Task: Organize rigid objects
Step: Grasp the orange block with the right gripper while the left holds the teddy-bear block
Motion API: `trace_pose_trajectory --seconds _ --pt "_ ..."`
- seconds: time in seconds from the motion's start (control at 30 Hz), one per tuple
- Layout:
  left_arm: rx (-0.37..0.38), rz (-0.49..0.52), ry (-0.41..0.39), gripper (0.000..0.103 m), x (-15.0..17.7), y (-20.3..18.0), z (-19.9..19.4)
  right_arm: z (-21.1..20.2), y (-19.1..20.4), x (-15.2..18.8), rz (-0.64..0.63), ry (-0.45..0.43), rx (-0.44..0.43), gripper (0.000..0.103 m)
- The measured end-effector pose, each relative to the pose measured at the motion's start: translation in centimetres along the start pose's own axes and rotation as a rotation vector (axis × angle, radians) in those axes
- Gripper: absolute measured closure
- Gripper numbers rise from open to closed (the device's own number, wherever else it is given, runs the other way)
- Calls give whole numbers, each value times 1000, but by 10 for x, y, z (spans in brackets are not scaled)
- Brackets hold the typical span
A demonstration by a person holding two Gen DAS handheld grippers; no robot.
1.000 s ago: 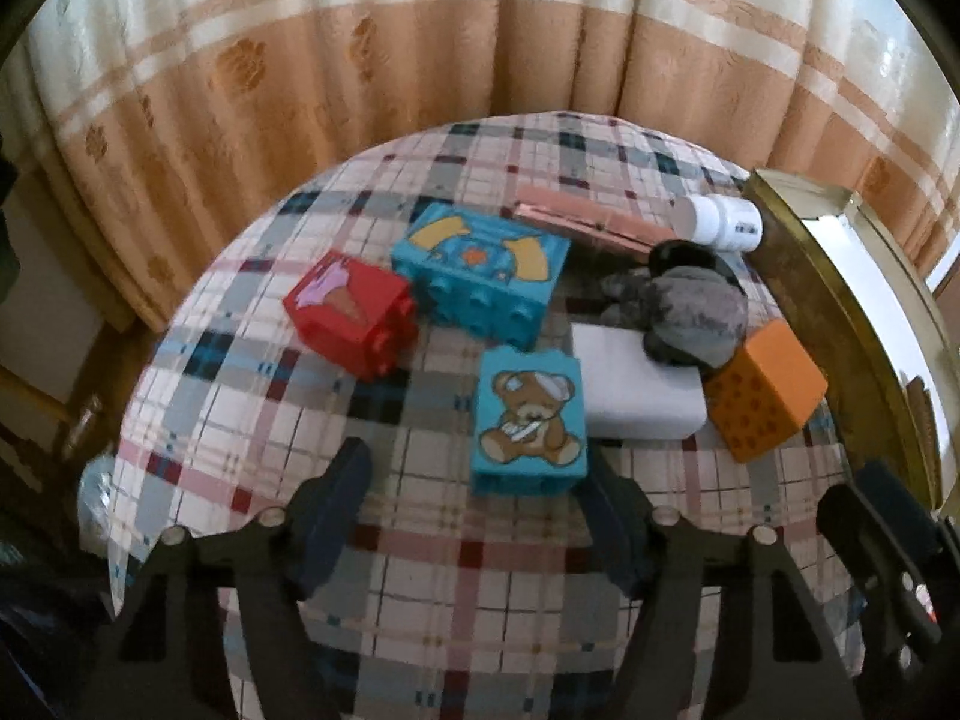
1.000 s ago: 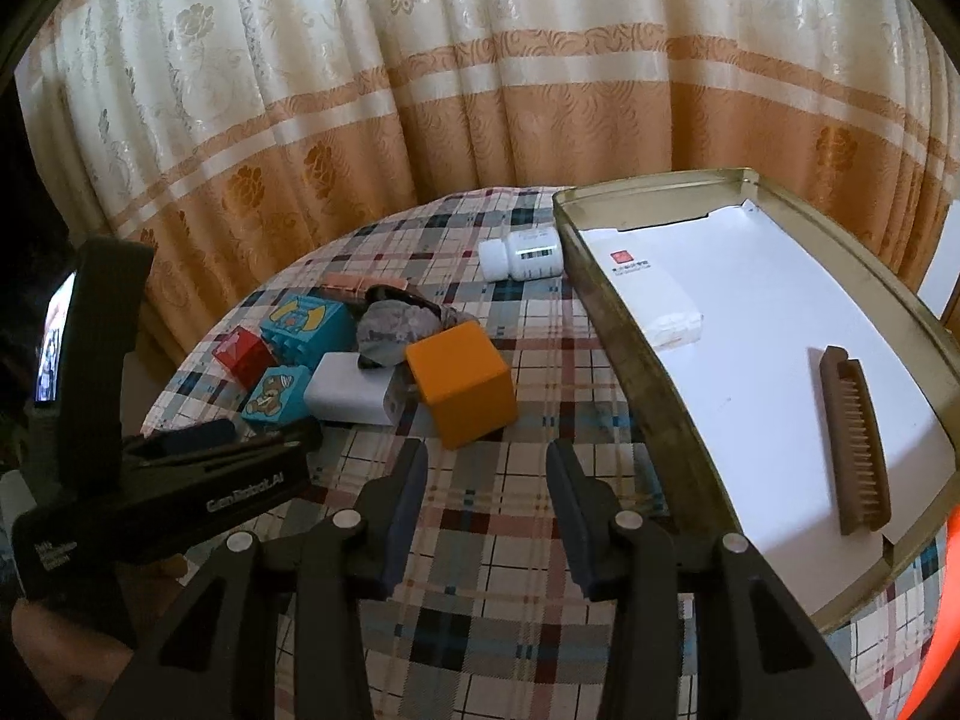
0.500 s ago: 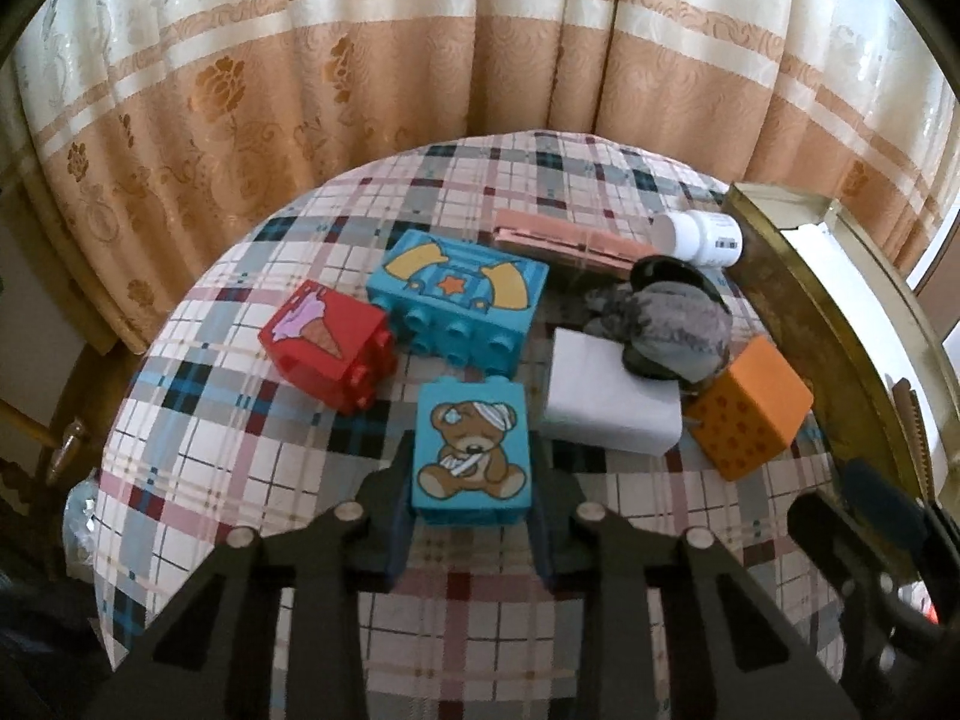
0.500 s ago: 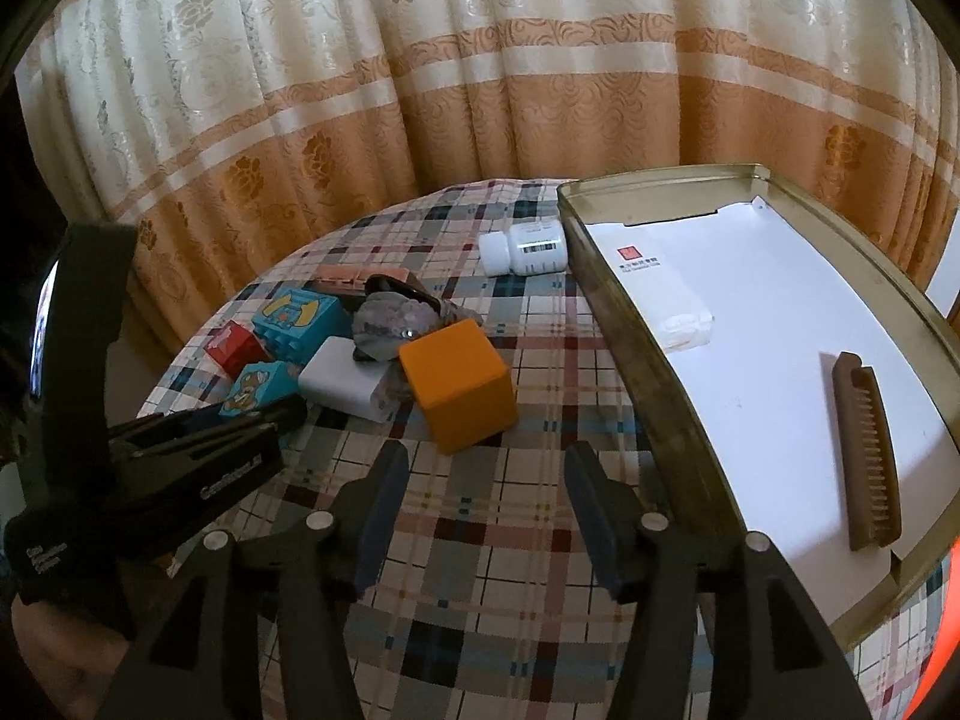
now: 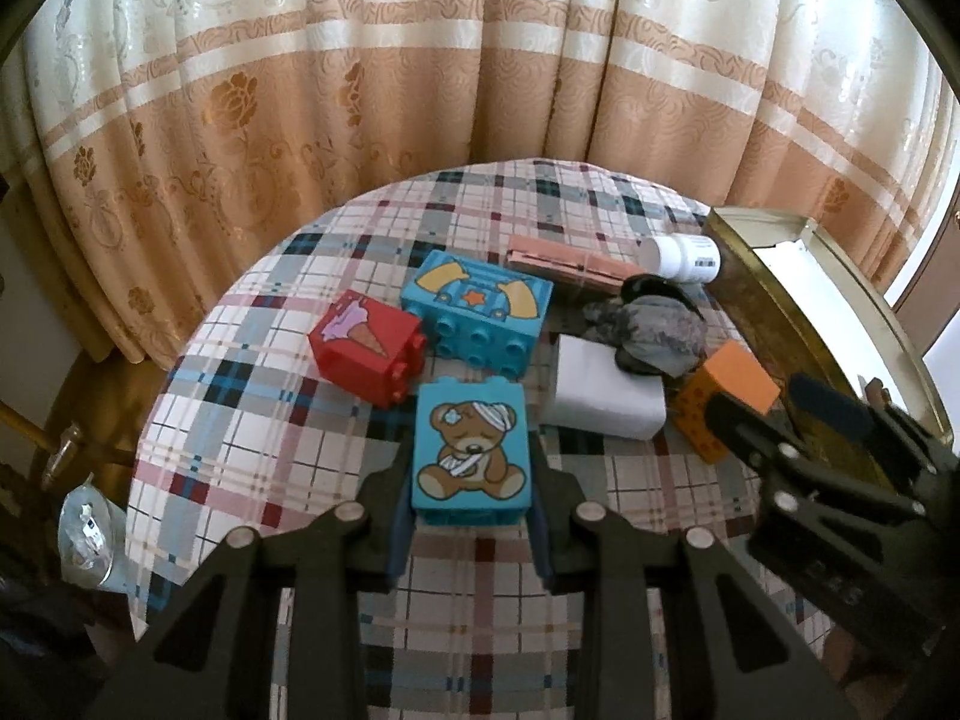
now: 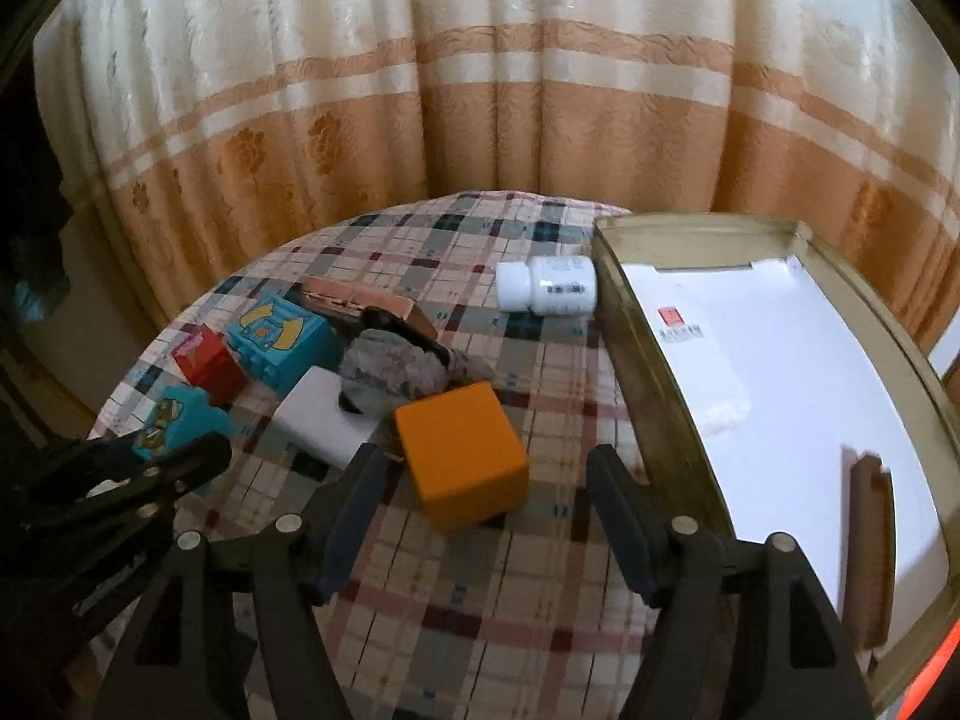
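Observation:
My left gripper (image 5: 471,468) is shut on the teal bear block (image 5: 471,450), one finger on each side; it seems lifted a little off the plaid tablecloth (image 5: 252,438). The block also shows in the right wrist view (image 6: 174,420). My right gripper (image 6: 486,468) is open wide, its fingers on either side of the near edge of an orange cube (image 6: 462,456), apart from it. A red ice-cream block (image 5: 366,354), a larger teal block (image 5: 480,318), a white box (image 5: 606,399) and a grey stone (image 5: 654,330) lie behind.
A brass tray (image 6: 642,348) with a white liner stands at the right, holding a brown comb (image 6: 867,540). A white pill bottle (image 6: 549,294) lies by its far corner. A pink flat case (image 5: 570,261) lies at the back. Curtains hang behind the round table.
My left gripper closed on the teal bear block and has drawn it back and up. My right gripper opened wider and moved forward to the orange cube.

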State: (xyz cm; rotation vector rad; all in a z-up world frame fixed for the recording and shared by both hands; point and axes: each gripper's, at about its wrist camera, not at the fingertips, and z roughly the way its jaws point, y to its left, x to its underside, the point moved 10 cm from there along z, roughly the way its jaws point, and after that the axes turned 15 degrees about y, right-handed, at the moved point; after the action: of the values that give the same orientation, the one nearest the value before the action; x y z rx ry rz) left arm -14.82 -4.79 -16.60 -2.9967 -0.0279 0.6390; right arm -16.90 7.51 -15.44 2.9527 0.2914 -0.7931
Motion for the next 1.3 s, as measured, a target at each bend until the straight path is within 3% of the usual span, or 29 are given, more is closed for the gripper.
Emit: trace_pose_trajectory --seconds 0.23,0.5,0.6,0.63,0.7,0.93,1.3 --pt "0 -10 4 72 3 5 -1 13 5 -8 -60 -12 67 31" --pt "0 -21 4 72 5 9 -3 22 9 -7 -30 2 -16 34" --pt "6 -26 7 72 6 11 -5 37 4 -2 13 83 -78 39" --pt "5 -27 6 72 7 12 -6 32 2 -4 17 65 -83 49" --pt "4 -31 7 72 8 14 -6 26 3 -1 11 70 -99 59" --pt "17 -27 5 72 14 10 -12 4 -4 9 60 68 -127 61" --pt "36 17 -28 72 25 -11 -37 -55 -11 53 134 10 -141 61"
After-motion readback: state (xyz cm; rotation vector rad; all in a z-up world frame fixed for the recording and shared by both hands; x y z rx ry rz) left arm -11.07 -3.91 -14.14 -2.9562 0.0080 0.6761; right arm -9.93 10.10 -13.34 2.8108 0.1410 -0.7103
